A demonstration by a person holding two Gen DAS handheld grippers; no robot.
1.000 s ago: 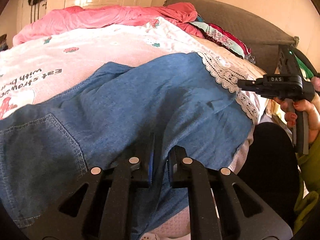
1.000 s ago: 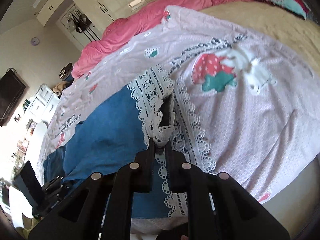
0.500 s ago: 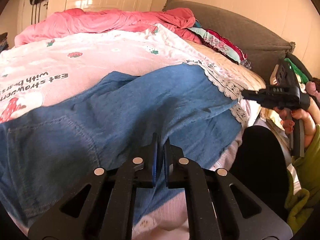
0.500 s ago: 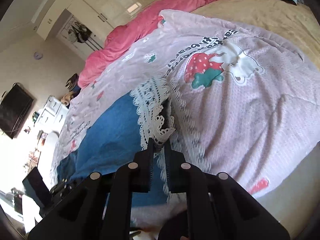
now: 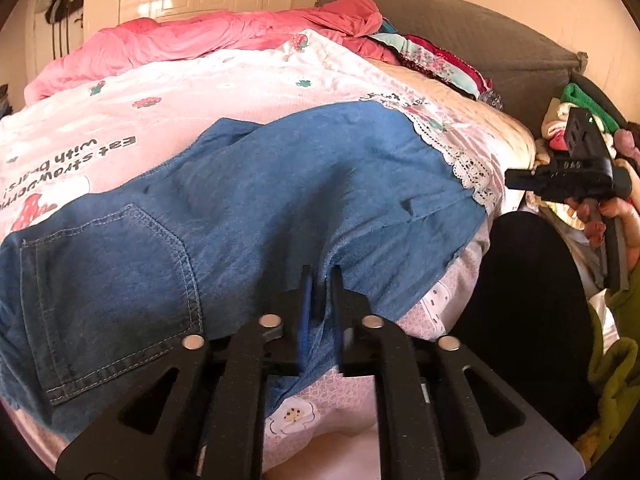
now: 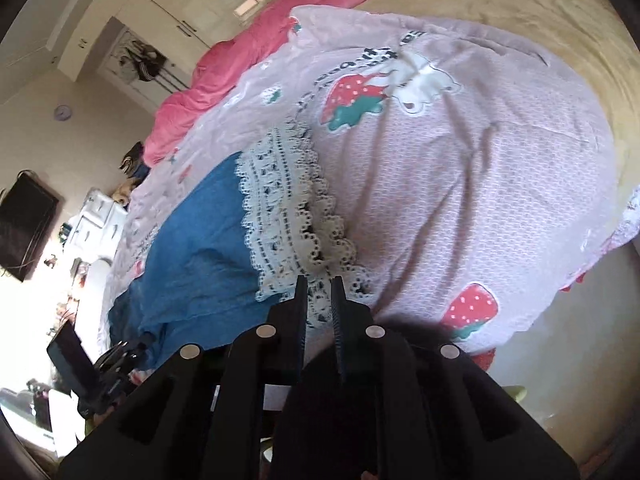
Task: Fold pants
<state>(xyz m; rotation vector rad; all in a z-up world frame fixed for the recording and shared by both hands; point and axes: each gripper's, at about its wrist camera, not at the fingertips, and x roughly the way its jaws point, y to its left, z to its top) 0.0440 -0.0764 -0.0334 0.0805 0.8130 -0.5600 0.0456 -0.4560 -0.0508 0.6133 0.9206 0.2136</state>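
Blue denim pants (image 5: pixel 256 200) with a white lace hem (image 5: pixel 468 168) lie spread on a pink strawberry-print sheet (image 5: pixel 160 92). A back pocket (image 5: pixel 112 292) shows at the left. My left gripper (image 5: pixel 320 276) is at the near edge of the pants, its jaws a small gap apart with a denim fold between them. My right gripper (image 6: pixel 319 282) is at the lace hem (image 6: pixel 284 208), its jaws a small gap apart with lace between them. The right gripper also shows in the left wrist view (image 5: pixel 516 179), just off the hem end.
A pink duvet (image 5: pixel 180 44) is bunched at the far side of the bed. A grey headboard (image 5: pixel 480 40) and patterned pillows (image 5: pixel 436 64) are at the right. Clothes (image 5: pixel 580 112) pile beside the bed. A dark rounded object (image 5: pixel 532 304) is close at the right. White cupboards (image 6: pixel 192 12) line the wall.
Both grippers have loosened from tightly shut to a small gap. The pants have settled flatter on the sheet, and the right gripper has drawn back a little from the hem.
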